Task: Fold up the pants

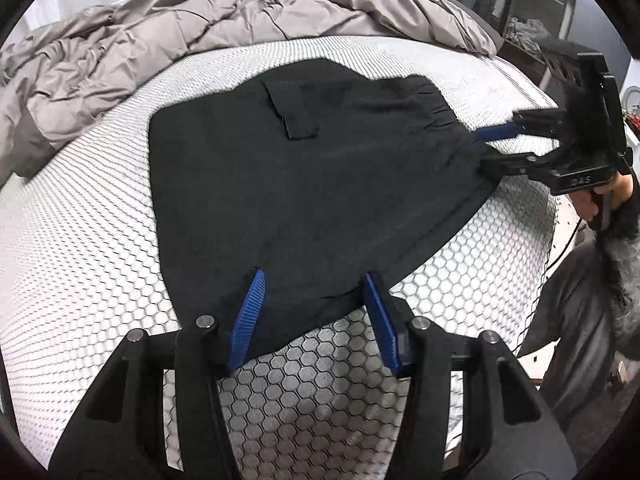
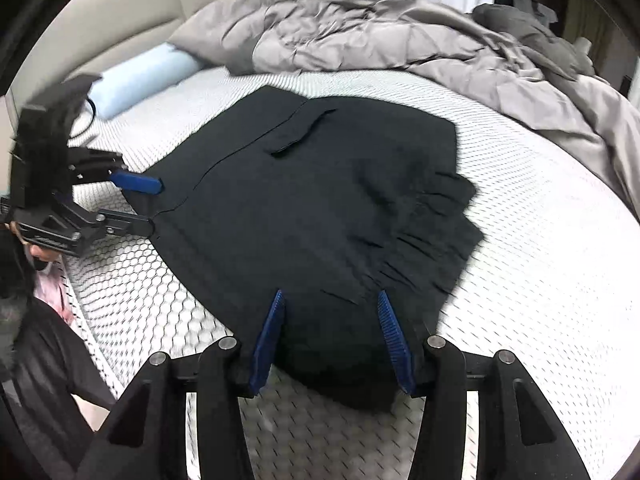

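Black pants [image 1: 304, 184] lie folded flat on the hexagon-patterned mattress [image 1: 80, 240], pocket flap up. They also show in the right wrist view [image 2: 320, 208]. My left gripper [image 1: 314, 280] is open, its blue fingers straddling the near edge of the pants. My right gripper [image 2: 330, 300] is open over the gathered waistband end. The right gripper shows in the left wrist view [image 1: 484, 142] at the pants' right end. The left gripper shows in the right wrist view [image 2: 154, 204] at the pants' left edge.
A crumpled grey duvet [image 2: 400, 36] is piled along the far side of the bed. A light blue pillow [image 2: 140, 76] lies at the headboard. The mattress edge [image 1: 520, 272] drops off on the person's side. Shelving [image 1: 532, 4] stands beyond the bed.
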A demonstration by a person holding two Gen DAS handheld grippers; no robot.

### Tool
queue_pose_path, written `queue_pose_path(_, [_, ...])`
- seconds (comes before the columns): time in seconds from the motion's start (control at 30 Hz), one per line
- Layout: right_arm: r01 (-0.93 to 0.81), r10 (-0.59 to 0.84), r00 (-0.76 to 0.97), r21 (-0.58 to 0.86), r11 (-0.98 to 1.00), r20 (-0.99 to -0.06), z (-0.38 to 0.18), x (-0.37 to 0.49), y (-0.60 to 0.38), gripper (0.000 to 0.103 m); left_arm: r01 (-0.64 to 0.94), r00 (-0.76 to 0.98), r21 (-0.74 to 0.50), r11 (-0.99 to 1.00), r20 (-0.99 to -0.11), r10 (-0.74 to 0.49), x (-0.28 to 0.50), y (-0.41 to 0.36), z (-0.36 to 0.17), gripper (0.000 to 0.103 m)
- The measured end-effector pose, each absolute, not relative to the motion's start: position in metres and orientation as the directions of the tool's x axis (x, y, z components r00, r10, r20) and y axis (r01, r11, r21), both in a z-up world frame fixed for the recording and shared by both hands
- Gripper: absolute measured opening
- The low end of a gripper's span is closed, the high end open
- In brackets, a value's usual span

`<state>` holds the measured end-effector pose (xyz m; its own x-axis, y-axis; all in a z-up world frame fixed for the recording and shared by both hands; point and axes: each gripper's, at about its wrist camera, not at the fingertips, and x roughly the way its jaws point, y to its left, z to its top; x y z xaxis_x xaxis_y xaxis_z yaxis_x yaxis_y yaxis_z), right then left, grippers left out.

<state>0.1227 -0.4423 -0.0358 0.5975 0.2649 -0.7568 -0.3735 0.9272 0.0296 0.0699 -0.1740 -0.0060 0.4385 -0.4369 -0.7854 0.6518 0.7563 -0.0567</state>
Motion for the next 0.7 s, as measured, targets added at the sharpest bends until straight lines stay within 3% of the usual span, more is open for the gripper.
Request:
queue_pose_path(0.2, [-0.298, 0.449, 0.623, 0.336, 0.893, -0.641, -0.026, 0.120, -0.507, 0.058, 0.680, 0.439, -0.214, 0.701, -0.647, -0.623, 0.061, -0.231, 0.035, 0.057])
queue_pose_path(0.3, [-0.260, 0.519, 0.599, 0.464, 0.847, -0.610, -0.032, 0.140, -0.521, 0.052, 0.705, 0.409, -0.207, 0.678, -0.662, -0.628, 0.060, -0.293, 0.024, 0.057])
queue_pose_path(0.43, [-0.253, 0.547, 0.588, 0.508, 0.824, -0.595, -0.032, 0.161, -0.523, 0.046, 0.716, 0.355, -0.202, 0.668, -0.718, -0.598, 0.056, -0.351, -0.001, 0.057])
queue_pose_path(0.57, [-0.244, 0.601, 0.581, 0.587, 0.772, -0.548, -0.033, 0.174, -0.531, 0.046, 0.715, 0.321, -0.231, 0.659, -0.729, -0.604, 0.057, -0.359, -0.013, 0.061])
queue_pose_path(0.7, [-0.204, 0.589, 0.534, 0.584, 0.786, -0.606, -0.053, 0.198, -0.525, 0.045, 0.718, 0.311, -0.234, 0.655, -0.734, -0.604, 0.052, -0.355, -0.016, 0.062])
